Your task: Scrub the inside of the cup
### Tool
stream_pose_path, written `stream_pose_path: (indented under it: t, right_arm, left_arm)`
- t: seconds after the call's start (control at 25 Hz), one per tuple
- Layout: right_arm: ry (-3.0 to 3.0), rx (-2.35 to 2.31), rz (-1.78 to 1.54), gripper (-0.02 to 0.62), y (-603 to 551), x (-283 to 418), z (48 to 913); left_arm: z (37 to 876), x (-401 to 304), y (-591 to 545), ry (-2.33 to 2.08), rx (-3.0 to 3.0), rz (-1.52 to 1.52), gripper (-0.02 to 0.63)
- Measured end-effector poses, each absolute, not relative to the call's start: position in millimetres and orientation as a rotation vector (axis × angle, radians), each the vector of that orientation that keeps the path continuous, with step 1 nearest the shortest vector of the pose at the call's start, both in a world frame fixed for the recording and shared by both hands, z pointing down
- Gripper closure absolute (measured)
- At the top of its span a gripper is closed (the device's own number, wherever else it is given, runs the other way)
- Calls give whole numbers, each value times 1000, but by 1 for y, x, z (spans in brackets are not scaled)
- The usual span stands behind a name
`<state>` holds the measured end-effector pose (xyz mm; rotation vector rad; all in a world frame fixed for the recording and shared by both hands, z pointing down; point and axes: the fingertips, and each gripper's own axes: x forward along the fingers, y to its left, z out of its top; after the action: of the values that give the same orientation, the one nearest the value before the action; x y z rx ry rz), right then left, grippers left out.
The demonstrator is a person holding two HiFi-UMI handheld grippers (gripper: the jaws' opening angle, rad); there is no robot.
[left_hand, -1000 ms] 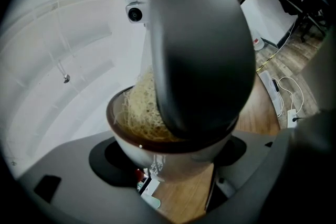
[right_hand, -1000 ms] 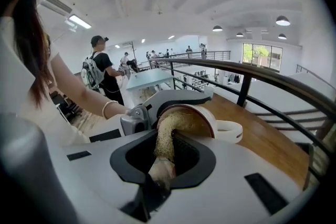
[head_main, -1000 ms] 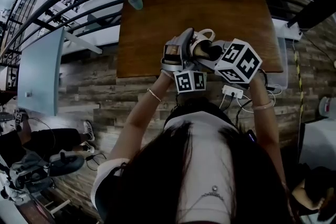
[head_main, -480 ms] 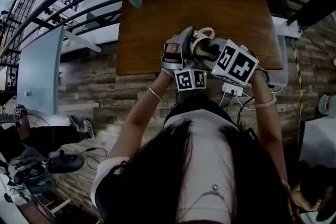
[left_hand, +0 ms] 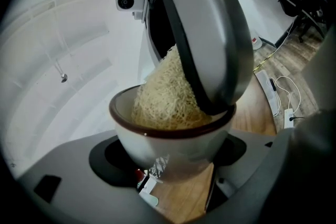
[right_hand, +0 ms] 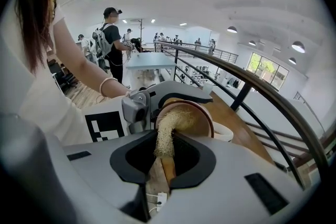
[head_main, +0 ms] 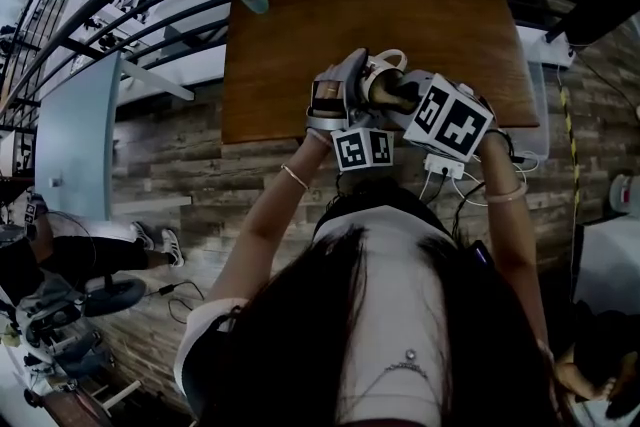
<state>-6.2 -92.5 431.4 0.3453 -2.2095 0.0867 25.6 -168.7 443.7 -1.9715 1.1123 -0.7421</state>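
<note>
At the far left corner of the bench [head_main: 300,65] sits a small blue-green cup [head_main: 256,1], well apart from the work and not in use. Next comes the left claw [left_hand: 170,156]. Its jaws are wide apart b/c they hug the round sides of the cup [left_hand: 152,139], one pad on each side, so it is gripping the cup. The cup is white w/ a dark rim and is held up in the air over the near part of the bench, not set down. Its mouth is turned toward the other claw, prob. so the tool can go straight in. Inside the cup is the scrubber [left_hand: 165,97] — a pale, scratchy, net-like wad that fills much of the bowl and presses on the inner wall, where the dirt would be. Then the right claw [right_hand: 164,157]. Its jaws are almost closed, pinching the thin tail end of the scrubber so it can't slip, and the claw tips down into the cup's mouth. Both claws are close together, which likely helps one push while the other holds firm. To the right, on the floor by the bench edge, lies a white plug strip [head_main: 443,167] w/ wires — no part of this job.
</note>
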Motion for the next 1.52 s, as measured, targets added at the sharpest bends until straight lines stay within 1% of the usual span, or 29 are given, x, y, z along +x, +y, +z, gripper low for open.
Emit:
stream_pose_path:
  t: [0.52, 0.72, 1.2, 1.52]
  right_arm:
    - [-2274, 447, 102, 518, -106, 4, 430]
    - [-2315, 496, 128, 518, -111, 7, 427]
    - [-2401, 668, 108, 518, -129, 17, 427]
    - [-2486, 767, 157, 518, -135, 20, 421]
  left_arm:
    - [450, 23, -182, 1151, -2031, -765, 201]
    - [450, 17, -192, 1244, -2136, -781, 201]
    - [462, 15, -203, 1320, -2289, -802, 201]
    - [467, 13, -203, 1363, -2367, -810, 201]
